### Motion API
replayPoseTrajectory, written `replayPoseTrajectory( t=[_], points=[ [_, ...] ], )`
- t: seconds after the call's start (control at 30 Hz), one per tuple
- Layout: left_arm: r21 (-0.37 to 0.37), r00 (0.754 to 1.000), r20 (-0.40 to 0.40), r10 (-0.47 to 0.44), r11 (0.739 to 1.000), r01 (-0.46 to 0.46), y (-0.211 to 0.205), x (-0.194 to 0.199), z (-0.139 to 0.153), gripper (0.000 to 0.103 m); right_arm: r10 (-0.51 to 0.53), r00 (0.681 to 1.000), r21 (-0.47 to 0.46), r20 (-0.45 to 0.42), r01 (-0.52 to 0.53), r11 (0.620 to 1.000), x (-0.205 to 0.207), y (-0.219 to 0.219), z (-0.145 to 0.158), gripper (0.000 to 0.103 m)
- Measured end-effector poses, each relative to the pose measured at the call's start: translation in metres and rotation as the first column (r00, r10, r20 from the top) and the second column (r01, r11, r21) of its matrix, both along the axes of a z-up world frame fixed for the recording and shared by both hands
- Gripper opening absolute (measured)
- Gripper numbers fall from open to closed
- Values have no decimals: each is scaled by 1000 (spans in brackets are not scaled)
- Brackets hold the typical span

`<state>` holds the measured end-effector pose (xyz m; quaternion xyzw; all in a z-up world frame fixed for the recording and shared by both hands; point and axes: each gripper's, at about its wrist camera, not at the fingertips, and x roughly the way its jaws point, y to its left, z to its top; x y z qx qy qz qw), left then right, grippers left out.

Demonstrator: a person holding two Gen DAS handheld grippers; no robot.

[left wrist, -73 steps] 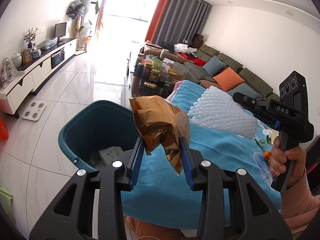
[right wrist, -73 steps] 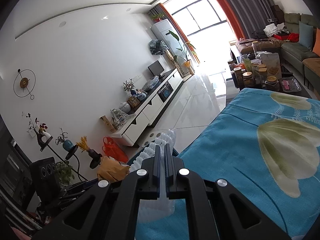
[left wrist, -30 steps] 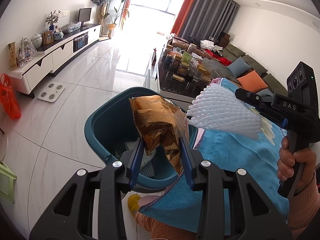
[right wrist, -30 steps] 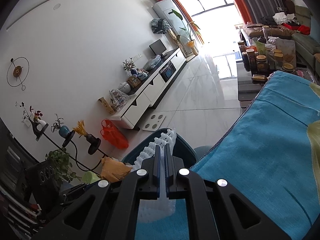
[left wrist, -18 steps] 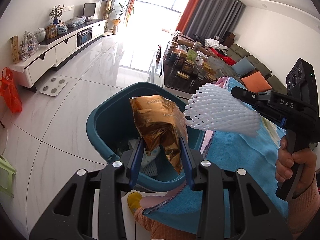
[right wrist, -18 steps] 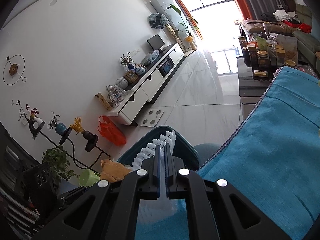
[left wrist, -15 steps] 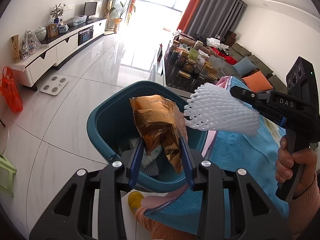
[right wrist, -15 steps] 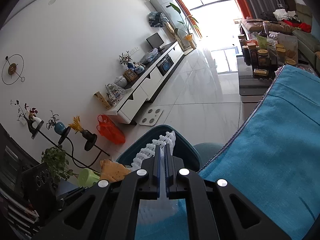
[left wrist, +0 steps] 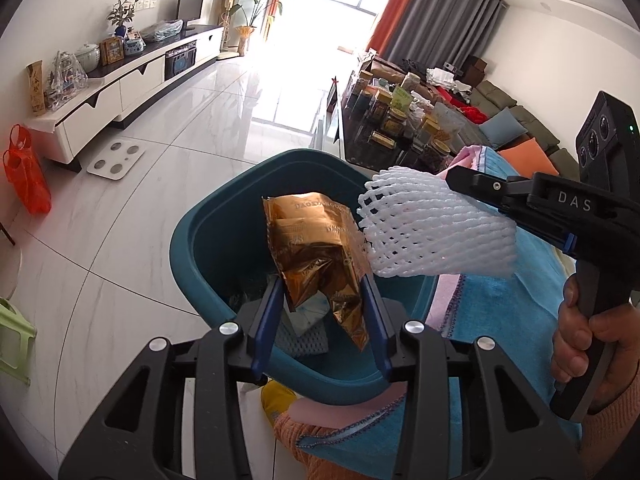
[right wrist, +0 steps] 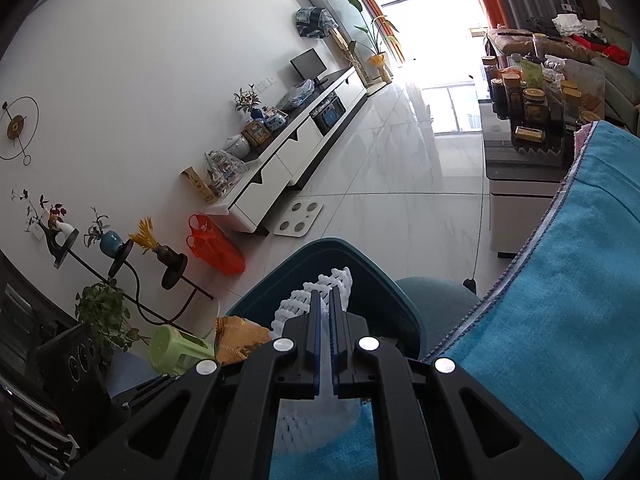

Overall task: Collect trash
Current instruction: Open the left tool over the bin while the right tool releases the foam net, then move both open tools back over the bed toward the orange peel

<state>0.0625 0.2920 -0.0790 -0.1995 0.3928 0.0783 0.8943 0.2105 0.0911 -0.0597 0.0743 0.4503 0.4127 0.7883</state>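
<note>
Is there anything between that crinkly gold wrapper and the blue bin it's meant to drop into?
Nothing visible blocks it. The gold wrapper hangs in the left gripper above the open mouth of the teal bin, with only earlier trash at the bottom. The white foam net, clamped in the right gripper, touches the wrapper's side, not beneath it.

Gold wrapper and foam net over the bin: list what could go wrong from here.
1. The gold wrapper hangs over the teal bin in the left gripper, whose jaws have just been opening; crinkled foil may cling to a pad.
2. The foam net, clamped in the right gripper, reaches out over the blue cloth as well as the bin's rim; dropped now it could land on the cloth.
3. Net and wrapper touch, so they may snag.
</note>
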Motion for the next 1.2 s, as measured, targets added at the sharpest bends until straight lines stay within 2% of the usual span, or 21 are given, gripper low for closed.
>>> replayPoseTrajectory(
  t=[0.27,0.77,1.1,1.2],
  points=[
    [15,1000,9,11,1000,-12,-1,3,0,42,-5,1000,2,-18,6,1000,5,4,-6,6],
    [32,998,52,31,999,-33,0,-6,12,55,-16,1000,34,-14,17,999,6,-10,-2,11],
    [89,993,121,-2,996,-9,-18,-21,36,62,-8,998,60,62,4,998,-19,-36,26,17],
    [99,989,143,-29,995,15,-29,-28,45,63,-7,995,70,95,0,998,-30,-53,37,23]
  ],
)
